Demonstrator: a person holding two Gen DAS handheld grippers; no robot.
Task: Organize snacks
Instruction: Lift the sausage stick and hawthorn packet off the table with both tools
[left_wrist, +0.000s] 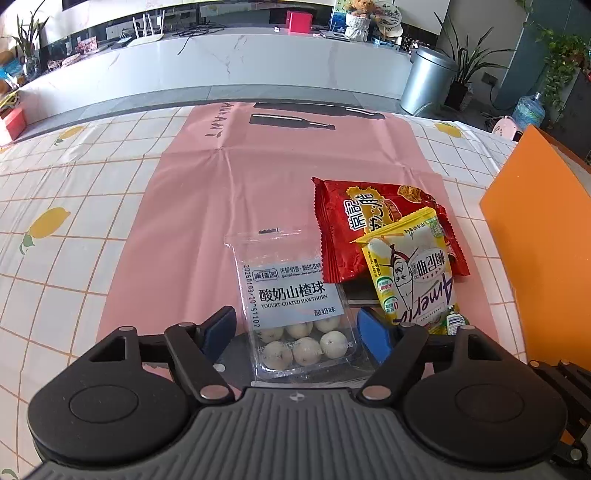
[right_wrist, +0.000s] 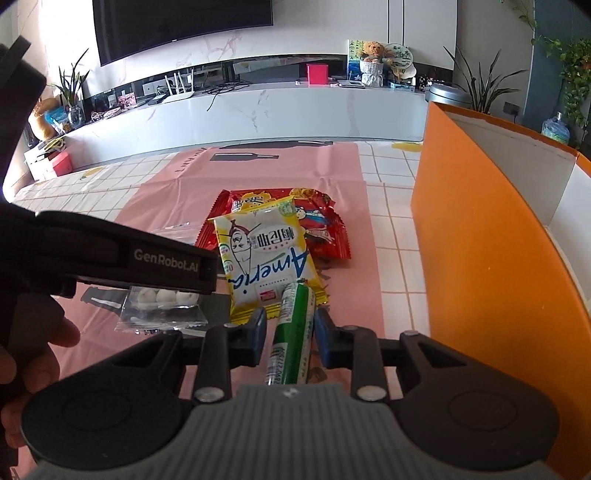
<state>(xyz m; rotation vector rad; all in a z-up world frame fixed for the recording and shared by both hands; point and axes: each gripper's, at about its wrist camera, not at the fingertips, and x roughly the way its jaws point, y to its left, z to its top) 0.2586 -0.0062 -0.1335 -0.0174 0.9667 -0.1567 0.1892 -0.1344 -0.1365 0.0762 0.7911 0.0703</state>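
A: While both tools sat low over the pink mat (left_wrist: 184, 221), which was nearer the hawthorn pack?

B: The left gripper (left_wrist: 297, 332). The clear hawthorn pack (left_wrist: 295, 314) lay between its blue pads, long axis running away along the fingers, balls end nearest the cam. Jaws stood wide w/ a gap each side, so nothing held, I'd say.

A: And the right?

B: The right gripper (right_wrist: 290, 334) straddled a green tube (right_wrist: 293, 332), also lengthwise w/ the fingers, far tip resting on the yellow packet (right_wrist: 266, 258). Jaws narrow, pads just beside the tube; couldn't tell if they pinched it.

A: The others?

B: Yellow packet overlapped the red packet (left_wrist: 343, 236), both on the mat ahead. The orange box (right_wrist: 480, 240) stood upright to the right, open top, nearer the right tool.

A: Poses?

B: Both pointed fwd, pitched down at the table. From the right cam the left tool crossed in from the left, above the hawthorn pack
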